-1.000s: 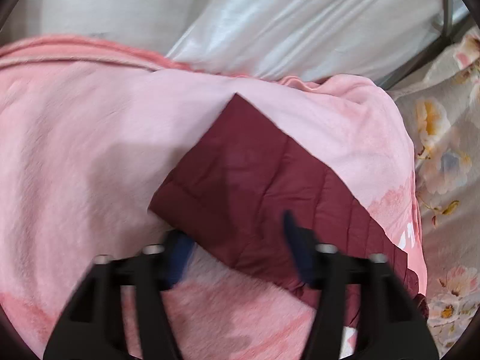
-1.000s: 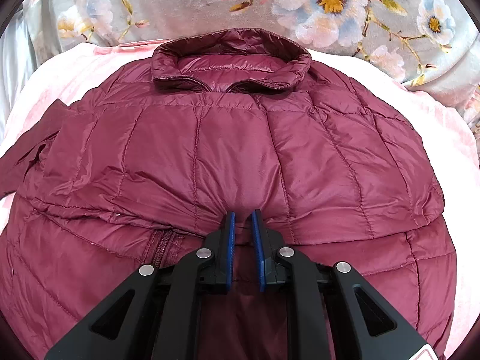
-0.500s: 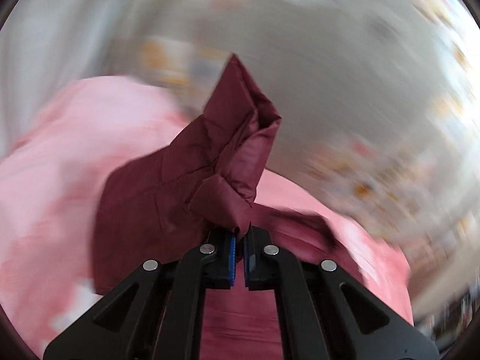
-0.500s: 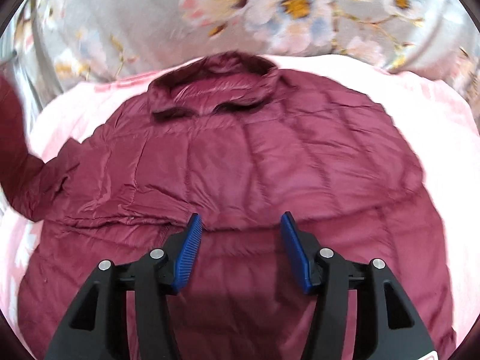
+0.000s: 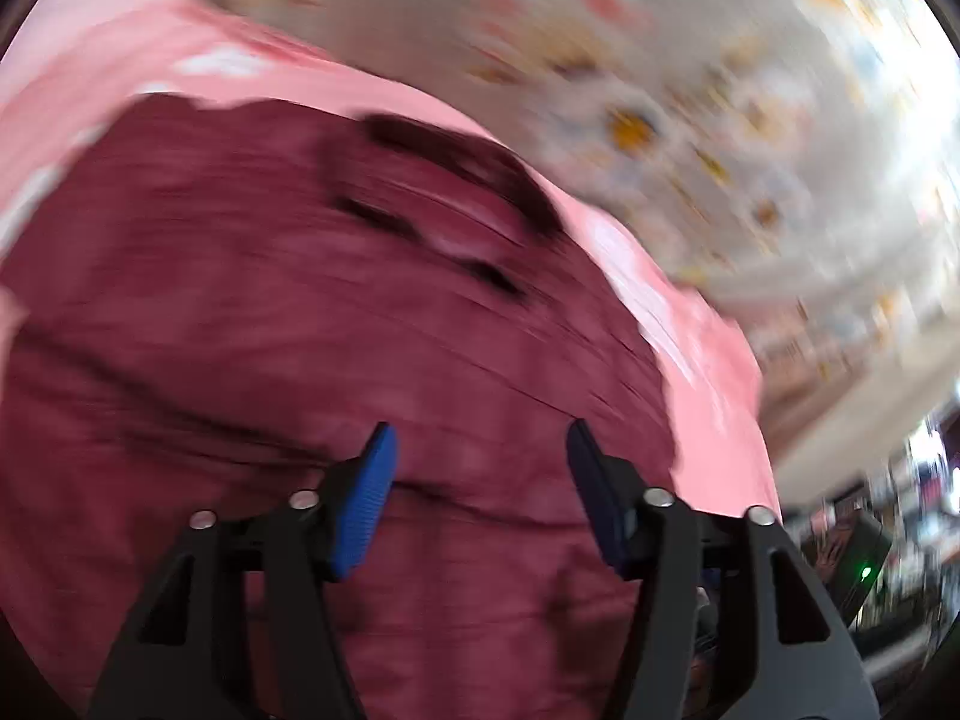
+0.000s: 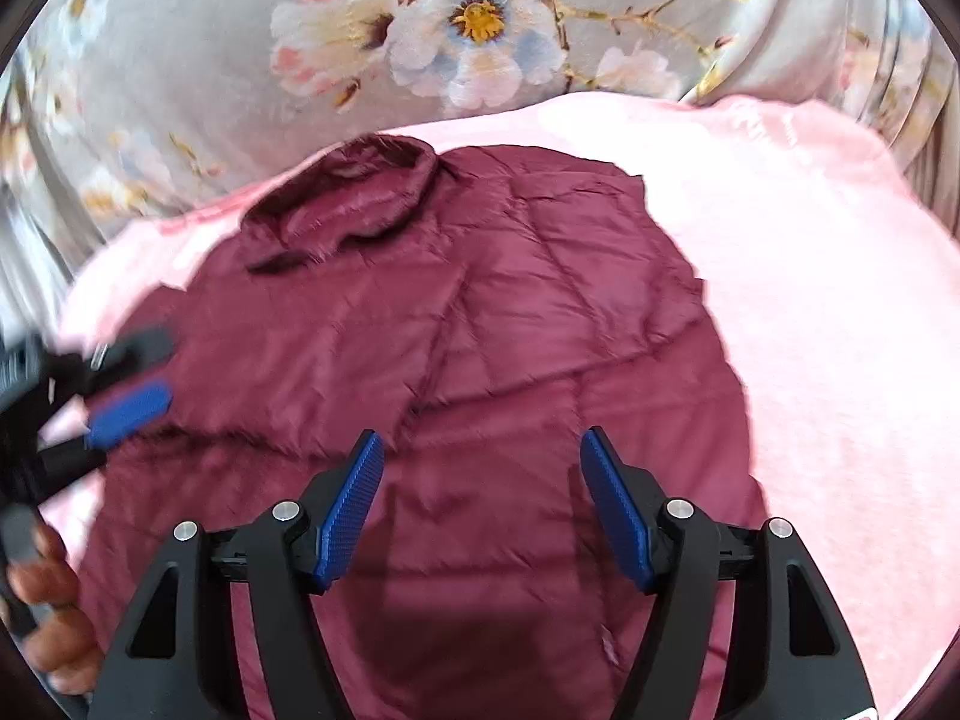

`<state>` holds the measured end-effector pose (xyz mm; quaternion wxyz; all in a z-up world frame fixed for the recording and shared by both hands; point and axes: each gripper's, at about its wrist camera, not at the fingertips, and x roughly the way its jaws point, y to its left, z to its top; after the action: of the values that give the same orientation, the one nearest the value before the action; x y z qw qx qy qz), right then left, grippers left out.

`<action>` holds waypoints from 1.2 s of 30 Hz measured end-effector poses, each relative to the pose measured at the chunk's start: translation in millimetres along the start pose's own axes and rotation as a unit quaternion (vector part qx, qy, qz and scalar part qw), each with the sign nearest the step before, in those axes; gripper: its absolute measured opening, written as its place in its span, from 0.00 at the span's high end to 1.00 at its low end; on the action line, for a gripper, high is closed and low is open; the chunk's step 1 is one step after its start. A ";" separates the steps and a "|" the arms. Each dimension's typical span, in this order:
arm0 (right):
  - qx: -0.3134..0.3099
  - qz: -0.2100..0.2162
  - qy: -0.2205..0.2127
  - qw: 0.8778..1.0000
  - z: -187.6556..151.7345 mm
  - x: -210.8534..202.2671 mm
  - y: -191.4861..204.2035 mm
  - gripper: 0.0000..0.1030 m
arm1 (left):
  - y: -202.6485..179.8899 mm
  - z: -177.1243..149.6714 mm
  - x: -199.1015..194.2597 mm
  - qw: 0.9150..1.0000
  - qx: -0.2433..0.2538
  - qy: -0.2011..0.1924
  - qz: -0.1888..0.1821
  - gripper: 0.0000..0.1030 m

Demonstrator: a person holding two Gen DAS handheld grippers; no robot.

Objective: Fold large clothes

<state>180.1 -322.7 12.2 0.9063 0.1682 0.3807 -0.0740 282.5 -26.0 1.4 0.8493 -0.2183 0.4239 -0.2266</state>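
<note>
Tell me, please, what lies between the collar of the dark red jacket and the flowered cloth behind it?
In the right wrist view, only a strip of the pink blanket separates the jacket collar from the flowered cloth; nothing else lies there.

A pink blanket (image 6: 810, 312) covers the surface that carries everything; what sits under it is hidden. A maroon quilted jacket (image 6: 480, 330) lies directly on the blanket, spread flat beneath and ahead of the right tongs (image 6: 482, 453), its collar (image 6: 354, 192) at the far end, ahead and to the left of them. Bare blanket runs wide to the right of those tongs and in a narrow strip beyond the collar. In the blurred left view, the jacket (image 5: 300, 330) lies under and ahead of the left tongs (image 5: 478, 441), with blanket (image 5: 708, 396) to their right.
</note>
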 end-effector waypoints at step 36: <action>-0.021 -0.026 -0.031 0.999 92.2 32.6 -19.7 0.98 | 195.4 67.9 -17.7 0.961 -0.253 -0.062 0.089 0.96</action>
<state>259.0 -374.6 44.2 0.9186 0.1373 0.3585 -0.0943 367.7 152.9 -60.5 0.8076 -0.4009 0.4321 -0.0211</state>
